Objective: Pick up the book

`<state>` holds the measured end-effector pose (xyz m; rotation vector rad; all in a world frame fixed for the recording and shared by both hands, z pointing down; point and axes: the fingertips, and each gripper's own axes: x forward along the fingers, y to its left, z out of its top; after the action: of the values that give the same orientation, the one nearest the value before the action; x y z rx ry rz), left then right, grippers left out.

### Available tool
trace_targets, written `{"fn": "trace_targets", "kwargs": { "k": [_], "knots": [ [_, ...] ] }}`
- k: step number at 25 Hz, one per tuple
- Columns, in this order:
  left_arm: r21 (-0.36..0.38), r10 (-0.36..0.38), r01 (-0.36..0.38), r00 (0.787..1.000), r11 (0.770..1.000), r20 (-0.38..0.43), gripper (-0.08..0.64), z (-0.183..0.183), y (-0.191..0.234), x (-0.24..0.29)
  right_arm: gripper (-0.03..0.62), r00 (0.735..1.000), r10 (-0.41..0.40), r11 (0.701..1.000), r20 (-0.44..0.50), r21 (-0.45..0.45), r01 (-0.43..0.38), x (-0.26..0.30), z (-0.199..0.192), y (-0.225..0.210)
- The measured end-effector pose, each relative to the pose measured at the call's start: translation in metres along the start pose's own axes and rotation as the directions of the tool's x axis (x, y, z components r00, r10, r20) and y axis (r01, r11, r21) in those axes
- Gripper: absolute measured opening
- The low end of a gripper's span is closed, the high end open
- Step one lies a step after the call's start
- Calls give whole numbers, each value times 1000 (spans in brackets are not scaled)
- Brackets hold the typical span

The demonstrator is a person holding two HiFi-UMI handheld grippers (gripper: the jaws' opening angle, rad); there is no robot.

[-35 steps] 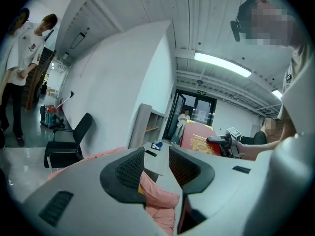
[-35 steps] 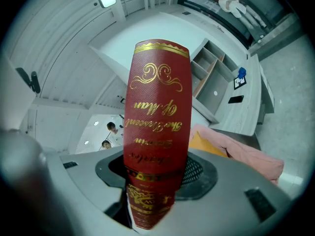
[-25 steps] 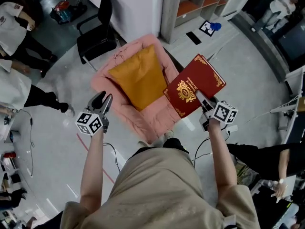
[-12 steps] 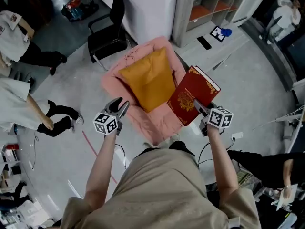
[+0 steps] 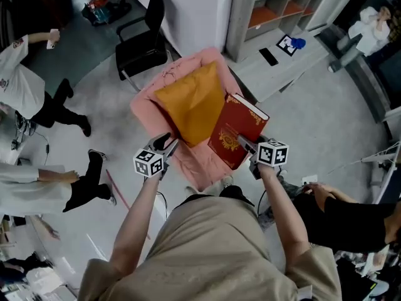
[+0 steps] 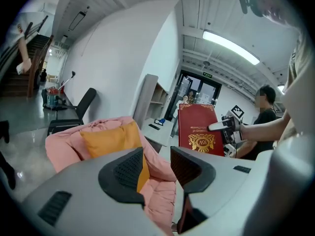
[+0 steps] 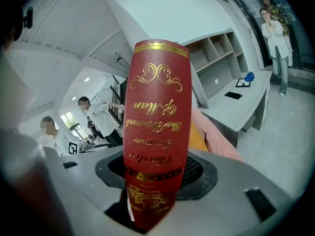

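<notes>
Right gripper view shows the right gripper (image 7: 156, 173) clamped across the lower end of the red book (image 7: 156, 107), held upright in the air; the left gripper (image 6: 156, 167) has its jaws apart, nothing between them. Beyond both sits a pink armchair (image 5: 191, 165) with an orange cushion (image 5: 191, 102).

In the right gripper view the book (image 7: 156, 132) stands in the right tongs (image 7: 157, 171) and covers most of both pads. Its lower end sinks out of sight in their body. In the head view the book covers the right side of the pink armchair (image 5: 188, 162). Its gold letters are too small to read. The shelf (image 5: 241, 17) is cut by the top edge.
</notes>
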<state>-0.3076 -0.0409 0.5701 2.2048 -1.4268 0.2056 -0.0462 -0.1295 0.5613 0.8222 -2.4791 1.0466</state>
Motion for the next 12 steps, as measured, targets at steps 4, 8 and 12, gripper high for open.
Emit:
{"fn": "trace_targets", "kwargs": {
  "k": [4, 8, 12],
  "knots": [
    [-16, -12, 12, 1000, 1000, -20, 164, -10, -6, 15, 236, 999, 1, 1000, -40, 13, 0, 13, -13, -9],
    [-24, -34, 33, 999, 999, -41, 164, -18, -13, 33, 236, 997, 2, 999, -81, 44, 2, 24, -27, -20],
    [-39, -58, 56, 997, 998, -54, 164, -23, -18, 54, 236, 996, 16, 995, -92, 103, -6, 31, -32, -30]
  ]
}}
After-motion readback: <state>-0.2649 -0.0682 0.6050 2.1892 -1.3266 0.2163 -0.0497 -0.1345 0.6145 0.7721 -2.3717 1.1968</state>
